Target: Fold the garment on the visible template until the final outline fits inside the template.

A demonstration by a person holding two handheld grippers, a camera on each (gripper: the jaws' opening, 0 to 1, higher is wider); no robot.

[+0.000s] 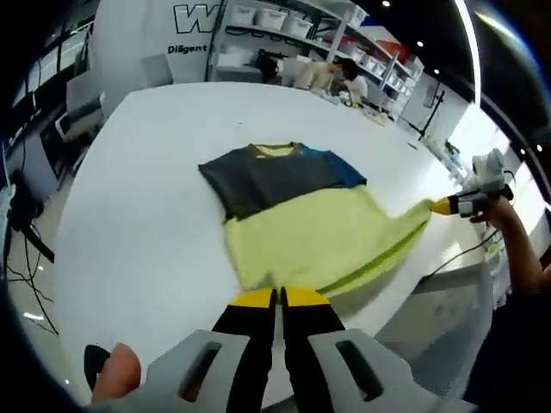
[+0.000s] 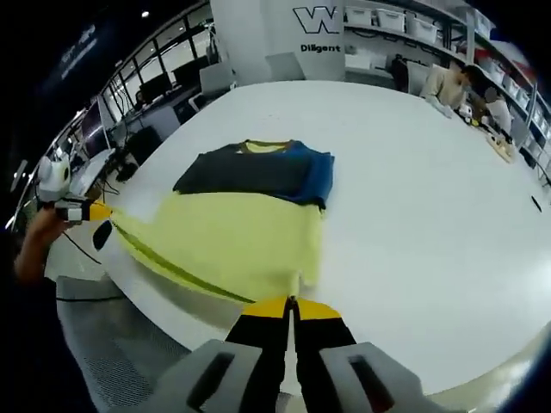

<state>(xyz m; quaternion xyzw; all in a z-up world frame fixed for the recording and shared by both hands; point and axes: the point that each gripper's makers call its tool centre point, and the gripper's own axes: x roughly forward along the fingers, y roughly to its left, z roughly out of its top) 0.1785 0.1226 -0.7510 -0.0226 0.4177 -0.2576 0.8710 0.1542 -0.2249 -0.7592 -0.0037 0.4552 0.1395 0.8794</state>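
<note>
**both tools pinching the shirt hem, stretched across the table edge**

t-shirt [image 1: 297, 215] lies flat on the white table [image 1: 146, 224], collar end far from the camera, hem end at the near table edge. upper part is dark grey with a blue sleeve [image 1: 344, 172] on one side, yellow collar trim; lower part is pale yellow-green.

left gripper view: left tool [image 1: 280, 298] has yellow-tipped black jaws pressed together on the near hem of the shirt. a fingertip [image 1: 116, 372] shows at bottom left. right tool [image 1: 448, 205] comes in from the right, held by a hand [image 1: 501, 206], tips on the far hem corner, which is pulled out past the table edge into a stretched point.

right gripper view: right tool [image 2: 290, 305] jaws closed on the hem edge of the shirt [image 2: 241, 224]. left tool [image 2: 90, 211] appears at left, held by a hand [image 2: 39, 232], gripping the opposite hem corner off the table edge.

background: shelving with bins [image 2: 405, 26], seated people [image 2: 456, 86] at the far side of the table [image 2: 413, 172]. no template outline can be made out.
</note>
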